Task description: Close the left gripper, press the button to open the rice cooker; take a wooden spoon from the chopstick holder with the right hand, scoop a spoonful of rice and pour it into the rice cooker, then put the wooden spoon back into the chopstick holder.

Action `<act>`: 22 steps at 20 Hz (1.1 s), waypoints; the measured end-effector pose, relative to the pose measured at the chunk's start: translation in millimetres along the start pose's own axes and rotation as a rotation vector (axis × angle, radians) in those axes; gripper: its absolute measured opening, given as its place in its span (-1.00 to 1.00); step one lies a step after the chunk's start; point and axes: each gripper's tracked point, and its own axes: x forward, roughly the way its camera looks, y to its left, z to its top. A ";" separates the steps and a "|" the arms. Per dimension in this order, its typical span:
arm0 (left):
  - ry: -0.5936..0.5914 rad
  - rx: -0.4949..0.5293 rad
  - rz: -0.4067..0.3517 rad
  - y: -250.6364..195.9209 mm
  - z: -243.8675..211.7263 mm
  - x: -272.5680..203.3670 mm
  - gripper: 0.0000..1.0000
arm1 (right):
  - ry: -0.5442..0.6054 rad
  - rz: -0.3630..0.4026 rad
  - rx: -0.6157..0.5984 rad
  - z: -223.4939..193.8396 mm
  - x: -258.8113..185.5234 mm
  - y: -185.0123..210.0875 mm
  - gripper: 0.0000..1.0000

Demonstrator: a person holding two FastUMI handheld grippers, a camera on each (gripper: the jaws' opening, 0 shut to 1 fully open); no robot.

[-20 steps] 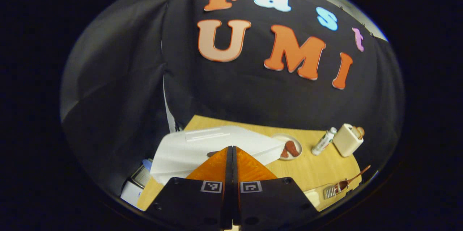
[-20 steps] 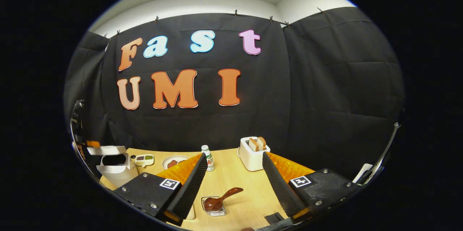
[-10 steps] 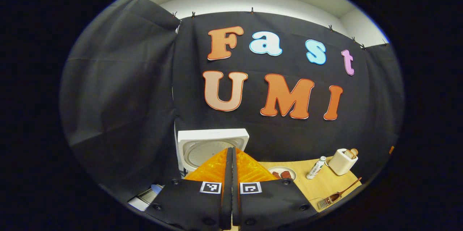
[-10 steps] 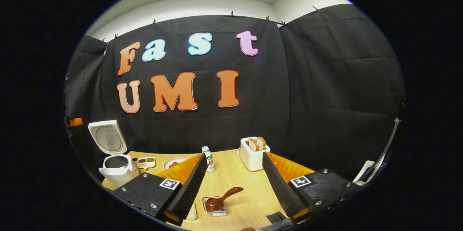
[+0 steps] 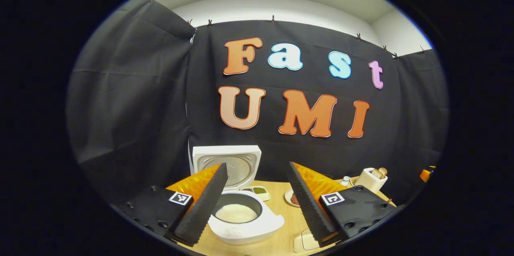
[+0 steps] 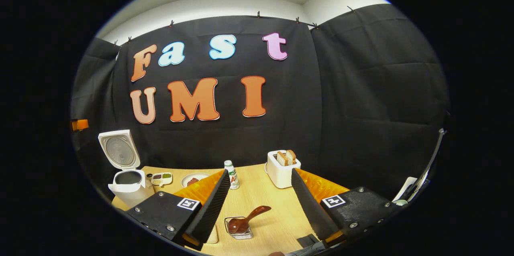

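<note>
The white rice cooker (image 5: pixel 245 228) stands open just beyond my left gripper (image 5: pixel 257 165), its lid (image 5: pixel 225 161) upright and the pot's inside (image 5: pixel 237 212) pale. My left gripper is open with nothing between its fingers. In the right gripper view the same cooker (image 6: pixel 126 187) sits at the table's far left. The dark wooden spoon (image 6: pixel 249 218) rests with its bowl in a small clear holder (image 6: pixel 241 232), its handle slanting up to the right. My right gripper (image 6: pixel 260 171) hangs open above and behind the spoon, not touching it.
On the wooden table (image 6: pixel 277 224) a white toaster (image 6: pixel 281 171) with bread stands at the back, with a small bottle (image 6: pixel 231 175), a plate (image 6: pixel 192 179) and a divided sauce dish (image 6: pixel 161 177) to its left. Black cloth walls close the back and sides.
The left gripper went from shut to open and drew back from the cooker. The cooker's lid swung from nearly down to fully upright. The right gripper barely moved.
</note>
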 end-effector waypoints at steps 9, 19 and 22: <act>-0.046 0.003 0.087 18.3 13.2 -15.8 0.99 | 0.116 -0.002 0.129 -75.8 28.0 1.3 0.90; -0.044 0.037 0.124 34.8 5.9 -21.2 1.00 | 0.349 0.005 0.424 -183.0 58.2 10.8 0.90; -0.032 0.034 0.136 41.1 1.6 -22.0 1.00 | 0.388 0.006 0.515 -202.7 70.7 14.0 0.89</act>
